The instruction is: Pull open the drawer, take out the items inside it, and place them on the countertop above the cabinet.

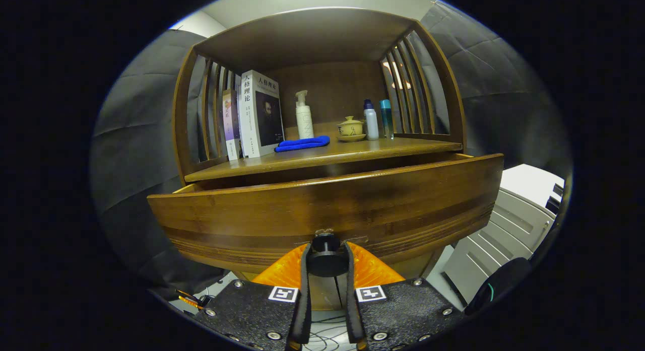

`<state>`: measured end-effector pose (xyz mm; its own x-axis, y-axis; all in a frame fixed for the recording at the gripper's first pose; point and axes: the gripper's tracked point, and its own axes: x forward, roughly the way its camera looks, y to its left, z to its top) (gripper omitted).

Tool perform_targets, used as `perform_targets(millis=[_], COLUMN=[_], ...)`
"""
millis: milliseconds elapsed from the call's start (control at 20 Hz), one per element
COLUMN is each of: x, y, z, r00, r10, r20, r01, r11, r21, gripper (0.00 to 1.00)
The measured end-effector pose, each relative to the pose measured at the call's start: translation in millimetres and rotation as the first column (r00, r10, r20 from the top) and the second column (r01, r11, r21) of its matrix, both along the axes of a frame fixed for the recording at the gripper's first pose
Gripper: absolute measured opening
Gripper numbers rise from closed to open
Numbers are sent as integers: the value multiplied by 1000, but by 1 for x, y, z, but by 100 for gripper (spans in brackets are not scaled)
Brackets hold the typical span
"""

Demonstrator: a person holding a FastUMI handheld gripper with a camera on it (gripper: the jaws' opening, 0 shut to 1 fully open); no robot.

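One cabinet: wooden cabinet (pixel 322 39), curved top, slatted sides, open shelf above a drawer; fills the space beyond the fingers.
Drawer: wide curved wooden drawer (pixel 327 205) front, pulled partway out from under the countertop; a gap shows behind its top edge on both sides. Inside of drawer hidden by the front panel, can't tell what's in it.
Countertop: wooden countertop (pixel 352 150) directly above the drawer, carrying all the shelf items.
Books: books (pixel 254 114) upright at the countertop's left end, against the slats.
Cloth: blue cloth (pixel 302 143) folded flat, just right of the books, touching or nearly touching them.
Pump bottle: white pump bottle (pixel 304 117) upright, behind the cloth.
Small bottles: two small bottles (pixel 378 119) upright side by side twd the right slats, one white w/ dark cap, one clear blue.
Lidded cup: small yellowish lidded cup (pixel 350 128) on a saucer, btwn pump bottle and small bottles.
Knob: dark round knob (pixel 326 255) low on the drawer front, centre, sitting right btwn the fingers.
Gripper: gripper (pixel 326 263) fingers narrowed onto the knob, one each side, both appear to press it; pinching the knob.
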<state>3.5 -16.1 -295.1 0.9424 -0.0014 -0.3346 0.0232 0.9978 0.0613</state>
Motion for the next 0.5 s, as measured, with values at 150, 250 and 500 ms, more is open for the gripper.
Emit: perform_targets(millis=[150, 250, 500], x=[-16, -26, -54], y=[0, 2, 3], z=[-1, -4, -1], r00=[1000, 1000, 999], r10=[4, 9, 17], r20=[-9, -21, -37], r01=[-4, -9, -17], r11=[1000, 1000, 1000], r21=[-3, 16, -23], gripper=[28, 28, 28])
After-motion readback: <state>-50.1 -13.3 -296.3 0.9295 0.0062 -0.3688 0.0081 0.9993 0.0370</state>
